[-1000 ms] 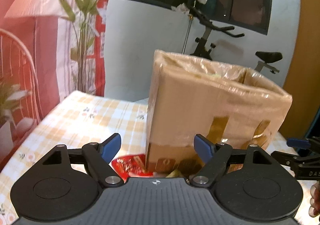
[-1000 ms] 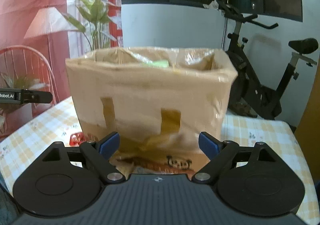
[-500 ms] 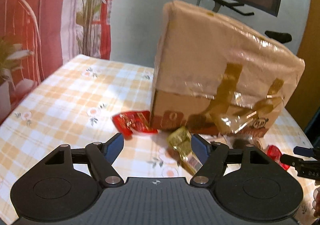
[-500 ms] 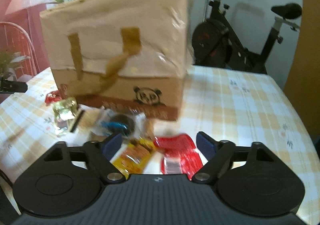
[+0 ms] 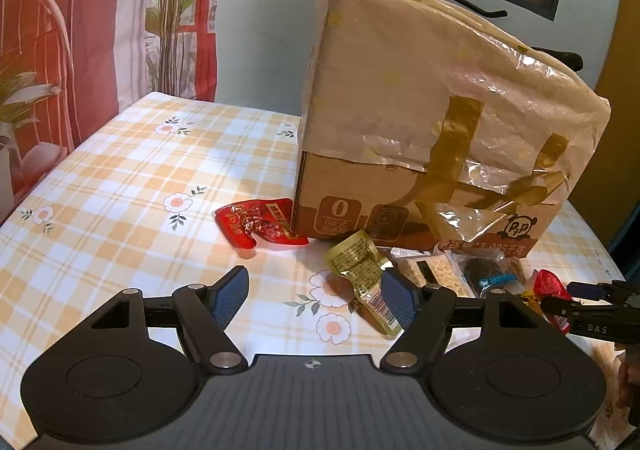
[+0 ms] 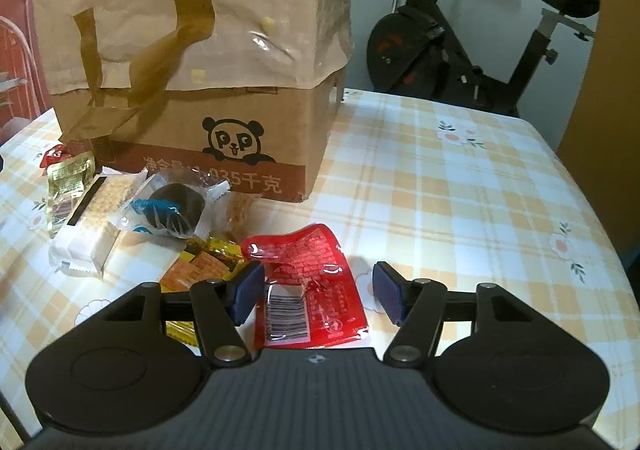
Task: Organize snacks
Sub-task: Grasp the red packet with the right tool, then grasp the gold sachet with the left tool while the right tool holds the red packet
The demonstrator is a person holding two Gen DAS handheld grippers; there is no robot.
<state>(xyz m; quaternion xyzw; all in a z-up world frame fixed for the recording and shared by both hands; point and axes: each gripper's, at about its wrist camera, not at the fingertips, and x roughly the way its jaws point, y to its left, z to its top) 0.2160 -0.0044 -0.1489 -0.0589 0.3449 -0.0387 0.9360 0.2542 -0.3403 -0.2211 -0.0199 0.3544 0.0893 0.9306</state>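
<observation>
A tall cardboard box (image 5: 420, 122) wrapped in brown paper stands on the checked tablecloth (image 5: 120, 178); it also shows in the right wrist view (image 6: 192, 62). Snack packets lie at its foot: a red packet (image 5: 256, 224), a gold packet (image 5: 360, 270), a dark round cake in clear wrap (image 6: 172, 210), a cracker pack (image 6: 96, 218), an orange packet (image 6: 200, 262). My left gripper (image 5: 314, 298) is open and empty, low over the cloth near the gold packet. My right gripper (image 6: 318, 292) is open, its jaws on either side of a red packet (image 6: 310, 290) lying flat.
An exercise bike (image 6: 460, 46) stands behind the table on the right. A plant (image 5: 168, 10) and a red chair (image 5: 36, 82) stand at the left. The table edge (image 6: 600, 234) curves away at the right. The right gripper's tip (image 5: 592, 310) shows in the left wrist view.
Both grippers have dropped from box-top height down toward the table. The snack pile has come into view, and the right gripper now straddles the red packet.
</observation>
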